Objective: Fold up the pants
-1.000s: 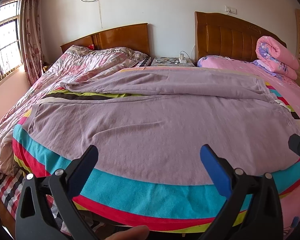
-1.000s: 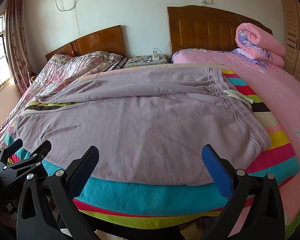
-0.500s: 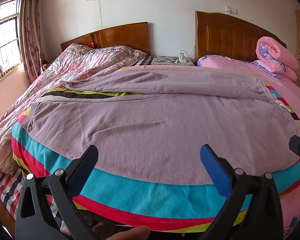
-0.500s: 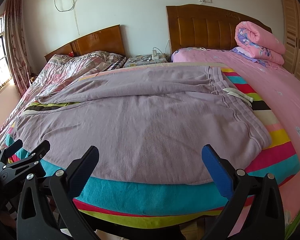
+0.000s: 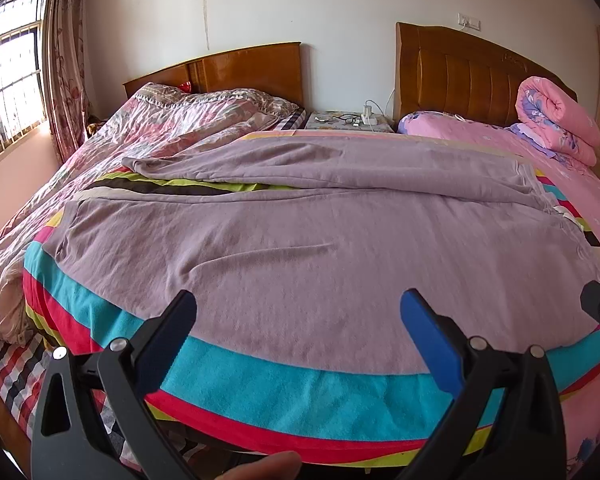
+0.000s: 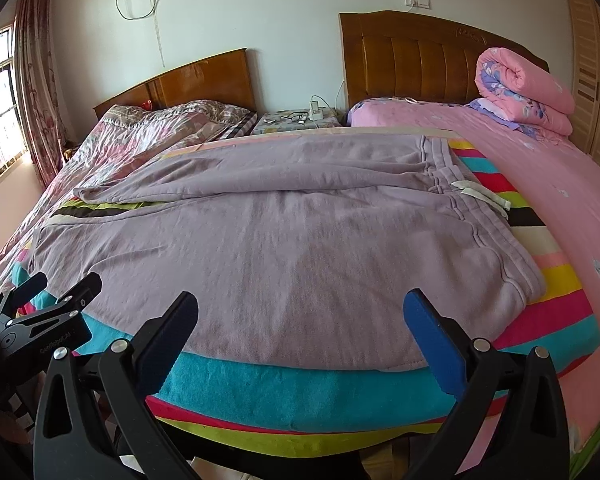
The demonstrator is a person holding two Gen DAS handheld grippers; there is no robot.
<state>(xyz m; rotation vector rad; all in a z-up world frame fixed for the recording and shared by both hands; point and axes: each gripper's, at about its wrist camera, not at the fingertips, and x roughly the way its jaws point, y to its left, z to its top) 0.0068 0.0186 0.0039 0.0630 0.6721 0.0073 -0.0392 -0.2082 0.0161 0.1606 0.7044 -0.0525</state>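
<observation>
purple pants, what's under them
The purple pants lie spread on a striped blanket, showing around their edges; what the blanket covers under them cannot be seen.

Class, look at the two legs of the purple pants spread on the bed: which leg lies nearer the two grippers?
The flat, wide leg just beyond both open grippers, left gripper and right gripper. The other leg lies farther back, rumpled, toward the headboards.

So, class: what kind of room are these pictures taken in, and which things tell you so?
A home bedroom, most likely. Two beds with wooden headboards stand side by side, a rolled quilt lies on one, and a wardrobe stands at the right.
</observation>
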